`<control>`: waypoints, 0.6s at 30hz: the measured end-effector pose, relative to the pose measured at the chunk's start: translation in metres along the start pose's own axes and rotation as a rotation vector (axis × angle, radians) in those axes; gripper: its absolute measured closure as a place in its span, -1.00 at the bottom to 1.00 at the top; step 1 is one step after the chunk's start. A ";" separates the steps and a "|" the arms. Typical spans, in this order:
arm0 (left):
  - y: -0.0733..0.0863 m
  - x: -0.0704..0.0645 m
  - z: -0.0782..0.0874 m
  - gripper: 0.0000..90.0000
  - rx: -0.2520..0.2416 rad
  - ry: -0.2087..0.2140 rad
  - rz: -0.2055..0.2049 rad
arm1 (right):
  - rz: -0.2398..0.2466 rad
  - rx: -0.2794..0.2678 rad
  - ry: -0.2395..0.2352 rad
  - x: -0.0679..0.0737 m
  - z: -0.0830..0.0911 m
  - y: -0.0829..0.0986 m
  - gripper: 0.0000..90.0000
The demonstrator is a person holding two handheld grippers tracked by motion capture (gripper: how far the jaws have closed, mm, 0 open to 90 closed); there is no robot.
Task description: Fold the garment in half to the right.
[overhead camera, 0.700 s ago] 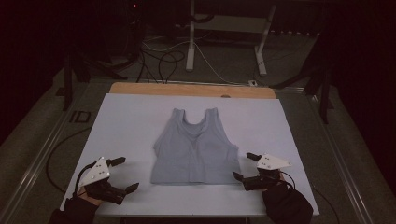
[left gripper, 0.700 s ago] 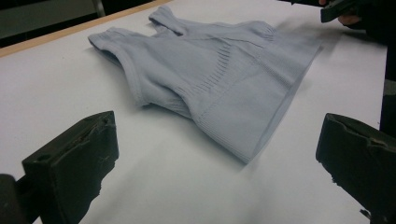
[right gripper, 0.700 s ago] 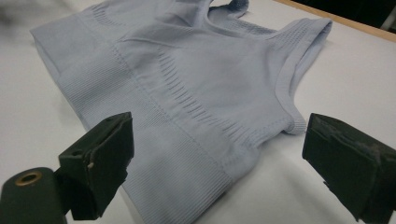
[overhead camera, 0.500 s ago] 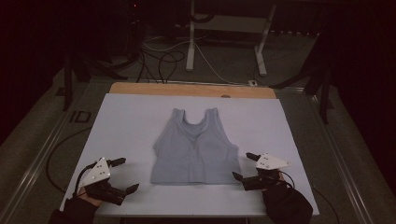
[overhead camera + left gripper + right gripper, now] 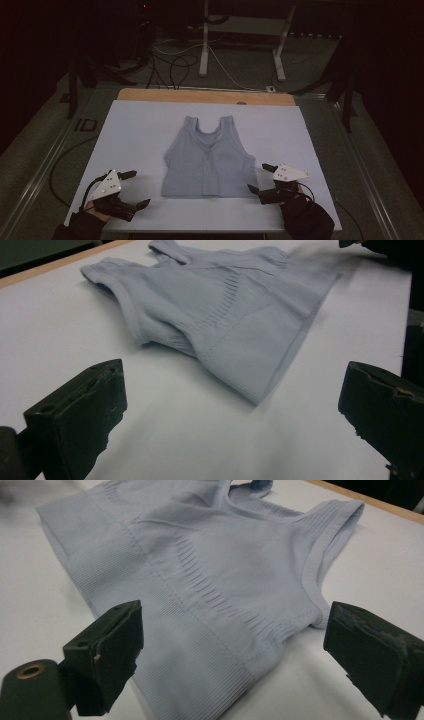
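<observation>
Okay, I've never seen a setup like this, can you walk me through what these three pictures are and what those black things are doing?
A person stands at a white table, holding a hand-held two-jaw tool in each gloved hand. The high view looks down from above: the left gripper and right gripper sit beside a pale blue sleeveless top lying flat. The other two pictures come from cameras riding on each gripper; the black blocks at the bottom are their jaws. Both grippers are open, holding nothing, each aimed at a bottom corner of the top.

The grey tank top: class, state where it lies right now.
In the high view the grey tank top lies flat mid-table on the white sheet, between the left gripper and the right gripper, its hem toward the person.
</observation>
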State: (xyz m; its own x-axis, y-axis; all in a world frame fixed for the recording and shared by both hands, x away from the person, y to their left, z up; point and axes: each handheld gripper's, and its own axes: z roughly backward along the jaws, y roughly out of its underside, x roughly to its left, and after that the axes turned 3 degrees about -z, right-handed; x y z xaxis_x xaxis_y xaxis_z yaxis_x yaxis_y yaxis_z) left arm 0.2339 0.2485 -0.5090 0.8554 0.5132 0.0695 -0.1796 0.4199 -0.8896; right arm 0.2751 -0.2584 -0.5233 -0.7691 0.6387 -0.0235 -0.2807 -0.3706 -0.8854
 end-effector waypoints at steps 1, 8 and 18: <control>0.000 0.000 0.000 -0.99 -0.005 0.020 0.009 | -0.006 0.003 -0.006 0.000 0.000 0.000 -0.80; -0.007 -0.002 0.001 -0.99 0.003 0.022 -0.012 | -0.026 -0.026 -0.017 0.003 0.003 -0.009 -0.80; -0.020 -0.006 -0.002 -0.99 0.044 0.032 -0.025 | 0.019 -0.036 -0.045 0.012 0.005 -0.041 -0.80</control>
State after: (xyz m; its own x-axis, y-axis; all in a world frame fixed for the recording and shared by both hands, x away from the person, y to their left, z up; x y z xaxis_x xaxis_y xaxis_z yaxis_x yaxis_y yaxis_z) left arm 0.2335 0.2360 -0.4927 0.8751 0.4779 0.0766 -0.1780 0.4651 -0.8672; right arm 0.2747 -0.2392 -0.4853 -0.7992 0.6008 -0.0199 -0.2462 -0.3573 -0.9010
